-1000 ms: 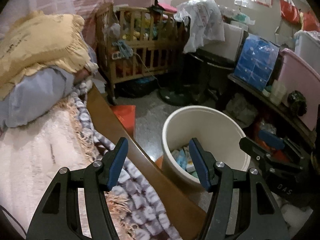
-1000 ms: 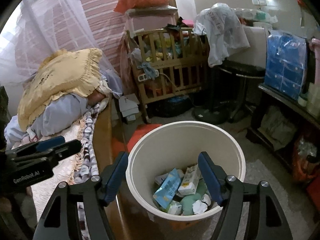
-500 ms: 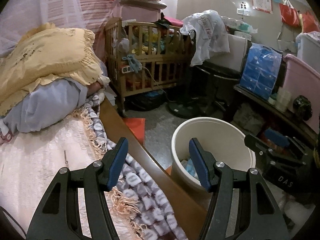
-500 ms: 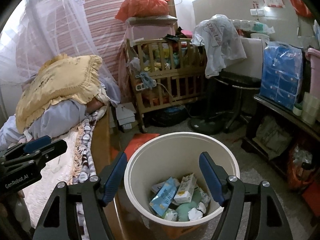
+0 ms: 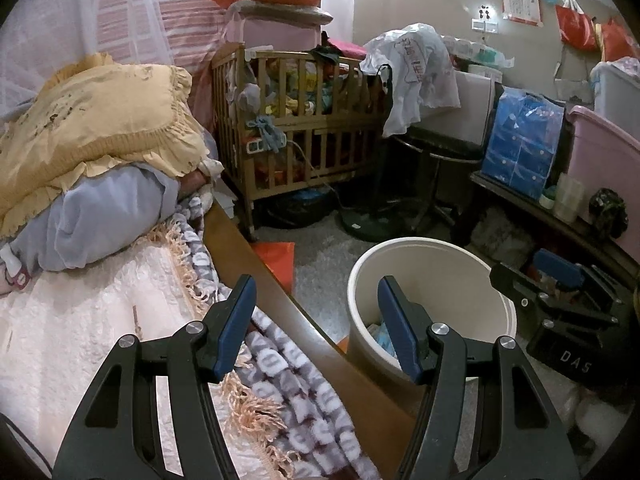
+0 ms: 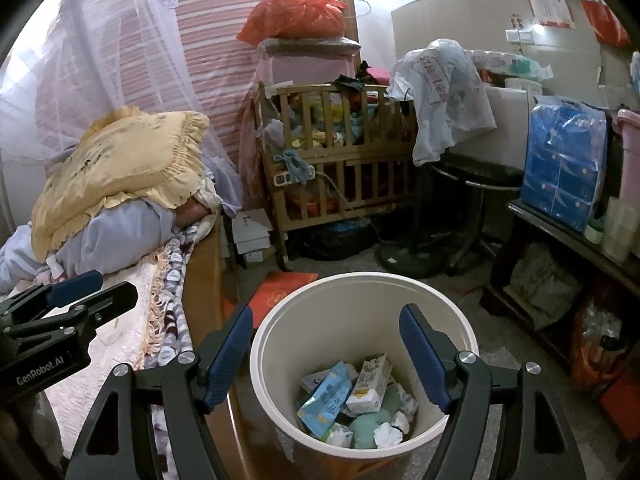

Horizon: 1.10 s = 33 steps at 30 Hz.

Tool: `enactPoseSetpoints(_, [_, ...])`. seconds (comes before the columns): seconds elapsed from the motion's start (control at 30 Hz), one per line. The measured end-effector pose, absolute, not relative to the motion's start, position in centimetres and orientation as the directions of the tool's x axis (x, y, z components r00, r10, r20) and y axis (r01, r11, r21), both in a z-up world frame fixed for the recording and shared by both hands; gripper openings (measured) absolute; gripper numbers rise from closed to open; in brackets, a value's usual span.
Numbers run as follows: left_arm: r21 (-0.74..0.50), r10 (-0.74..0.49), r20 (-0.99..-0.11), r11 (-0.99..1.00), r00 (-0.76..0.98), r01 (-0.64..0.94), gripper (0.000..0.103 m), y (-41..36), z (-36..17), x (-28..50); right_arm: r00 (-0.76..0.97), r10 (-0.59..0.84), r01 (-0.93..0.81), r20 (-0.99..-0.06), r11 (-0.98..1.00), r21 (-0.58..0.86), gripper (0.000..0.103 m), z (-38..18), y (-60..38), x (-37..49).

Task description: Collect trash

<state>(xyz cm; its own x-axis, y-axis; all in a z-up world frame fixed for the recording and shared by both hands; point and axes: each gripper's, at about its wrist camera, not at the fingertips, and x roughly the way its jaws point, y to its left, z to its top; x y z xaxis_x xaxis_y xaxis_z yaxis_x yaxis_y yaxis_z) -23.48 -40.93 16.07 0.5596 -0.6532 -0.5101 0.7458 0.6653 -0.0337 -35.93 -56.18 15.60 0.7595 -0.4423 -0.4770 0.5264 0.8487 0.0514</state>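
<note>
Right gripper [image 6: 326, 354], seen along its own fingers: I am hovering above the bin [image 6: 466, 336], and my jaws are opening with nothing between the pads, only the bin's mouth showing through the gap. The trash [image 6: 352, 404] is lying at the bottom of the bin: a blue packet, a small carton, crumpled tissues and a pale green wad, all well below the rim.

Left gripper [image 5: 316, 324]: I am holding it beside the bin, over the wooden edge of the bed [image 5: 280, 280], its jaws released and empty, parted about halfway. The patterned blanket [image 5: 288, 364] is lying just under the left pad, on the bed side of the bin.

Step in hand, as I judge it: I am between a drop and the next pick. Both pairs of jaws are carrying nothing, and what has been gathered is already sitting in the bin.

Next move, as I judge it: I am needing to turn away from the bin and search the bed and the floor [image 5: 328, 252] around it for loose litter. No clear piece is showing on the bed near the bin. A red sheet [image 6: 280, 292] is lying on the floor just behind the bin, but I cannot tell whether it is trash.
</note>
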Motion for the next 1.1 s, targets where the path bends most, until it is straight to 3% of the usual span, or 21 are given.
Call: enactPoseSetpoints(1.1, [-0.031,-0.669,-0.473,0.664,0.574,0.748,0.062,-40.88,16.07,-23.80,0.759,-0.467,0.534,-0.454,0.845,0.023,0.078,15.84,-56.63,-36.31])
